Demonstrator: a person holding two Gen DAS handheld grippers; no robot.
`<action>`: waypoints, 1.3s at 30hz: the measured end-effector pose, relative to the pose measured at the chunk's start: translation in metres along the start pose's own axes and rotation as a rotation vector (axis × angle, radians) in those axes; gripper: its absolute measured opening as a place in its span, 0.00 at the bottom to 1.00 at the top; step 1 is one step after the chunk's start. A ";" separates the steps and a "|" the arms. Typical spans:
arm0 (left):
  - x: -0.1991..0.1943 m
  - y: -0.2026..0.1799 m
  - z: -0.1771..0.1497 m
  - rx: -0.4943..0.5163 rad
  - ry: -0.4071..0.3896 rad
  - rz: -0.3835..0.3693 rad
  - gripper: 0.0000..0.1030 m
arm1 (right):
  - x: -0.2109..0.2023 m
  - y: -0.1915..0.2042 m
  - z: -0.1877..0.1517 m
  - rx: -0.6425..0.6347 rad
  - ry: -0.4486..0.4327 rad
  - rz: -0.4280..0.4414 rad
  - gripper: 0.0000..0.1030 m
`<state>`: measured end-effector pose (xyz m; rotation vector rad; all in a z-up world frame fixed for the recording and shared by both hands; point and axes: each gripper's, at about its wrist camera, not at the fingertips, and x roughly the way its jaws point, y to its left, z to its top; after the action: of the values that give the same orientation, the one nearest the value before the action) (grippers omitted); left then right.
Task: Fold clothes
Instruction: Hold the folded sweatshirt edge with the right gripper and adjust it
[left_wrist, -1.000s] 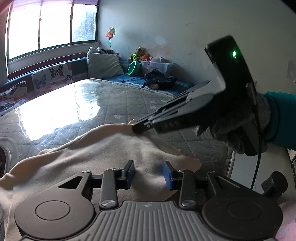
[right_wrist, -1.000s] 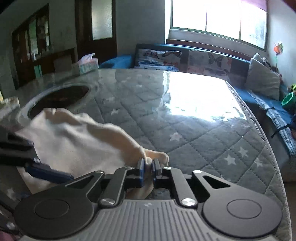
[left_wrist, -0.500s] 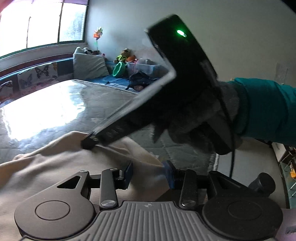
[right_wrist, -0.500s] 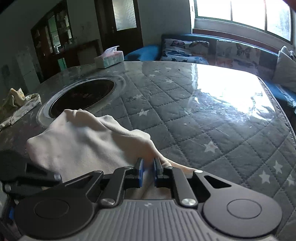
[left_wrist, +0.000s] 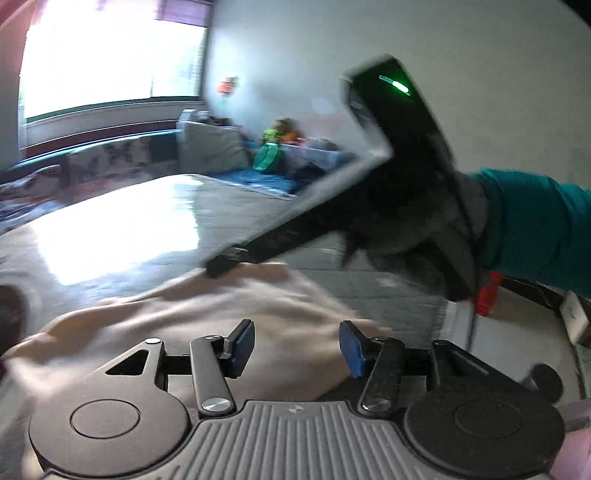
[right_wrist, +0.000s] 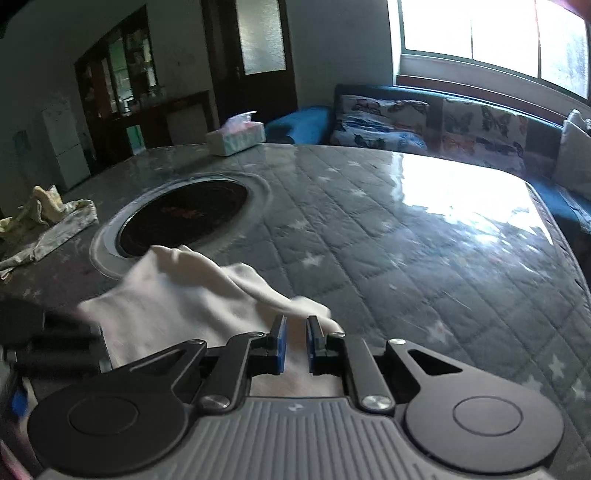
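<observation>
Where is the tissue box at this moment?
In the right wrist view the tissue box stands at the table's far left edge, beyond the dark round inset.

Left gripper (left_wrist: 297, 343): black linkage arms, silver screws, two round black discs, ribbed grey housing, blue pads on the fingers (left_wrist: 242, 341). Right gripper (right_wrist: 295, 345): same build, blue-padded fingers (right_wrist: 280, 347). From the left wrist view its body is black with a green light and a thin black cable. Hand (left_wrist: 424, 229) in a grey fuzzy glove; teal sleeve (left_wrist: 535, 229).

Setting was a home living room: blue window bench with butterfly-print cushions (right_wrist: 436, 123), tissue box (right_wrist: 236, 134), dark wooden glass-fronted cabinet (right_wrist: 122, 88).
</observation>
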<state>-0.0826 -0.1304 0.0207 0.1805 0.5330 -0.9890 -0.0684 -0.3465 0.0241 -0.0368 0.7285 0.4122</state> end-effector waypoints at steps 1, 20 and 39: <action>-0.005 0.009 -0.001 -0.014 -0.004 0.033 0.53 | 0.006 0.003 0.002 -0.005 0.006 0.008 0.09; -0.051 0.085 -0.037 -0.256 0.012 0.357 0.50 | 0.063 0.054 0.018 -0.061 0.024 0.034 0.10; -0.086 0.089 -0.053 -0.377 0.037 0.424 0.43 | 0.042 0.065 0.011 -0.086 -0.018 0.076 0.11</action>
<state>-0.0638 0.0029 0.0100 -0.0272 0.6722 -0.4626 -0.0579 -0.2700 0.0127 -0.0868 0.6956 0.5159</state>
